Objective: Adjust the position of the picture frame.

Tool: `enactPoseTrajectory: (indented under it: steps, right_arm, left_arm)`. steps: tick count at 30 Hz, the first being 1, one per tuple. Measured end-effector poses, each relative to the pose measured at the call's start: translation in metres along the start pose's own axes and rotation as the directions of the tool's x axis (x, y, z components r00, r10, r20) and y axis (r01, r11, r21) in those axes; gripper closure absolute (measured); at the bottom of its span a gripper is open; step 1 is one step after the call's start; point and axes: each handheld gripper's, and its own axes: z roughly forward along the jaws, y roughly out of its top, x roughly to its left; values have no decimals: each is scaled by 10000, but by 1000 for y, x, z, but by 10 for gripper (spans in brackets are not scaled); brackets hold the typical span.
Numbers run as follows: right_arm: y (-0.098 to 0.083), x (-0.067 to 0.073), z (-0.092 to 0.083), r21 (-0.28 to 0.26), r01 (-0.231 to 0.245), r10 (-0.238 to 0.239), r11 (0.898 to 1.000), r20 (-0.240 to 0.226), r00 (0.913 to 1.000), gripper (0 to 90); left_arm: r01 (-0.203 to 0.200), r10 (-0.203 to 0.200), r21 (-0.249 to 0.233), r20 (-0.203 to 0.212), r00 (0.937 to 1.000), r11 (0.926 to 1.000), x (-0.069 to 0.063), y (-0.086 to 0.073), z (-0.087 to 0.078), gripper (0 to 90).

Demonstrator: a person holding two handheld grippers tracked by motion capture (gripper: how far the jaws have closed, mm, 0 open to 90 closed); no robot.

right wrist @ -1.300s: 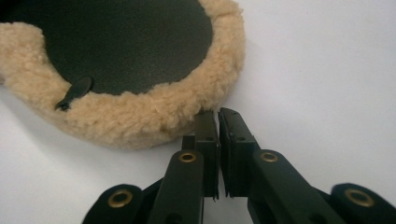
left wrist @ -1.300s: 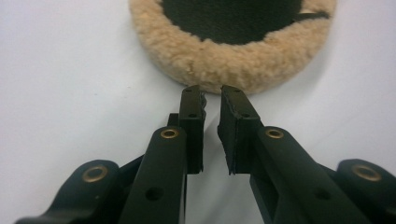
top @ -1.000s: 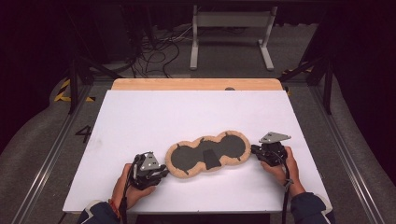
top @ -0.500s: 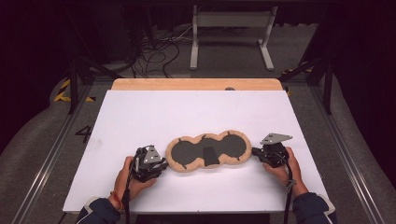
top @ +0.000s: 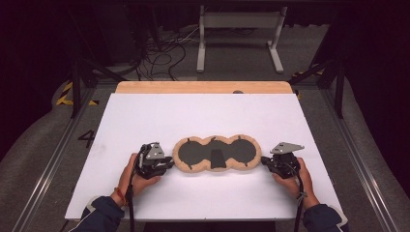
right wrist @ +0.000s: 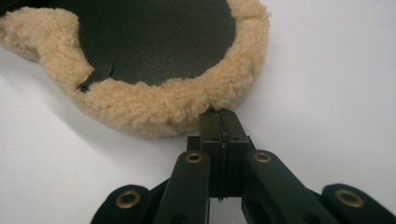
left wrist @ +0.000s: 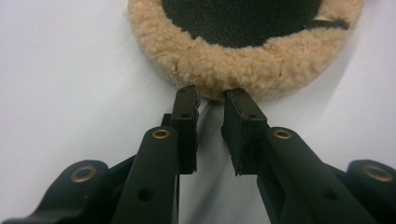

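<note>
On the white table (top: pixel 203 116), the three-lobed fleece-rimmed dark pad (top: pixel 216 153) lies near the front edge as before, the left gripper (top: pixel 167 164) has slid up to its left rim, jaws slightly apart, while the right gripper (top: pixel 265 161) seems pinched shut on its right rim's fleece.

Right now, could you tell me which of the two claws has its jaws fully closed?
The right claw: its jaws meet with no gap at the fleece rim. The left claw shows a clear gap between its jaws.
</note>
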Motion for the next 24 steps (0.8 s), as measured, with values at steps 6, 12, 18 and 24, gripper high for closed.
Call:
enactPoseTrajectory:
  steps: [6, 12, 18, 24]
  right_arm:
    - [-1, 1, -3, 139, 100, -101, 9999, 59, 9999, 847]
    - [-1, -1, -12, -178, 80, -81, 9998, -87, 9999, 772]
    - [-5, 2, -26, -444, -116, 90, 9989, -590, 9982, 684]
    - [-8, 9, -38, -697, -173, 112, 9974, -883, 9960, 614]
  left_arm:
    - [-98, 99, 67, -157, 9998, 9999, 2, 3, 1, 690]
    - [-484, 492, 112, -832, 9953, 9988, -2, -10, -16, 625]
    - [-162, 128, -439, -773, 9969, 9989, -4, -29, -35, 492]
    - [-75, -7, -901, -905, 9959, 9959, -14, -46, -51, 379]
